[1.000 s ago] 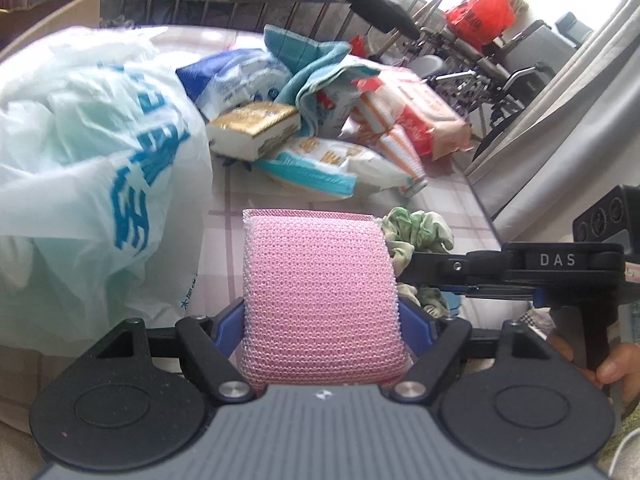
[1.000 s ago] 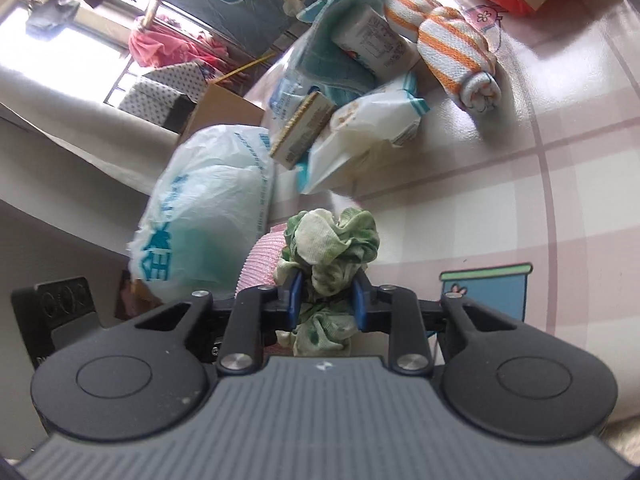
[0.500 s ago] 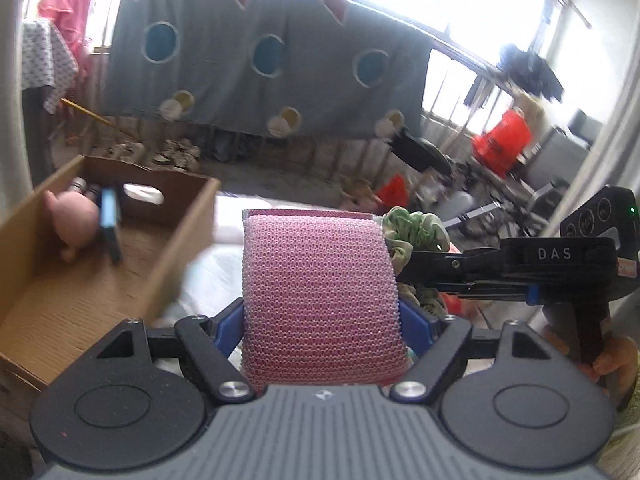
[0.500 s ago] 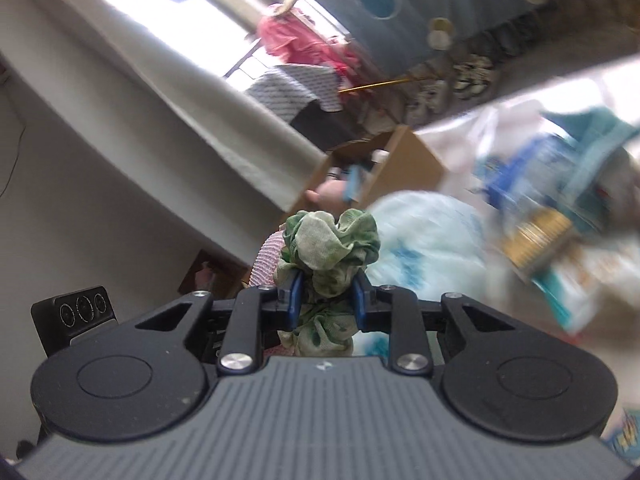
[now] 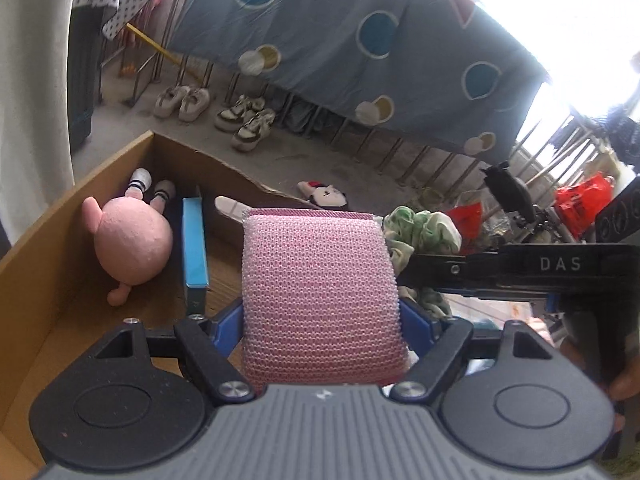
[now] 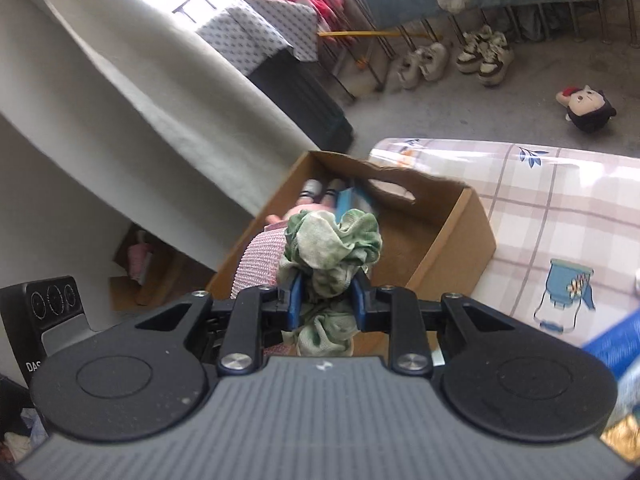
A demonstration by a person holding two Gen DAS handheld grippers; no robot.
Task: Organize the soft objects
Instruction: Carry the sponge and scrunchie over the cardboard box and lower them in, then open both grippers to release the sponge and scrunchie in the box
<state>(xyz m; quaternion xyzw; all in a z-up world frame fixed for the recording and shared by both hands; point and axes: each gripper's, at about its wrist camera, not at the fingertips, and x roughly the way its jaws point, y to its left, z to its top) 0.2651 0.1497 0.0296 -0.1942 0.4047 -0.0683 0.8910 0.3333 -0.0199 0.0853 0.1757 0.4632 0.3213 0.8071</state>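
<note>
My left gripper [image 5: 322,316] is shut on a pink knitted sponge [image 5: 320,292] and holds it over the open cardboard box [image 5: 48,216]. My right gripper [image 6: 326,300] is shut on a green scrunchie [image 6: 332,240], held close beside the sponge [image 6: 260,260] above the same box [image 6: 452,240]. The scrunchie also shows in the left wrist view [image 5: 420,232], right of the sponge. Inside the box lie a pink plush doll [image 5: 132,244] and a blue flat box [image 5: 194,240].
The box stands at the edge of a table with a pink checked cloth [image 6: 560,208]. Beyond are the floor with several shoes [image 5: 216,112], a small plush toy [image 6: 588,108], a hanging blue blanket [image 5: 360,32] and a white curtain [image 6: 120,92].
Both grippers swung left from the pile of bags and packets on the table to above the cardboard box, still holding the sponge and the scrunchie. The box now lies closer below.
</note>
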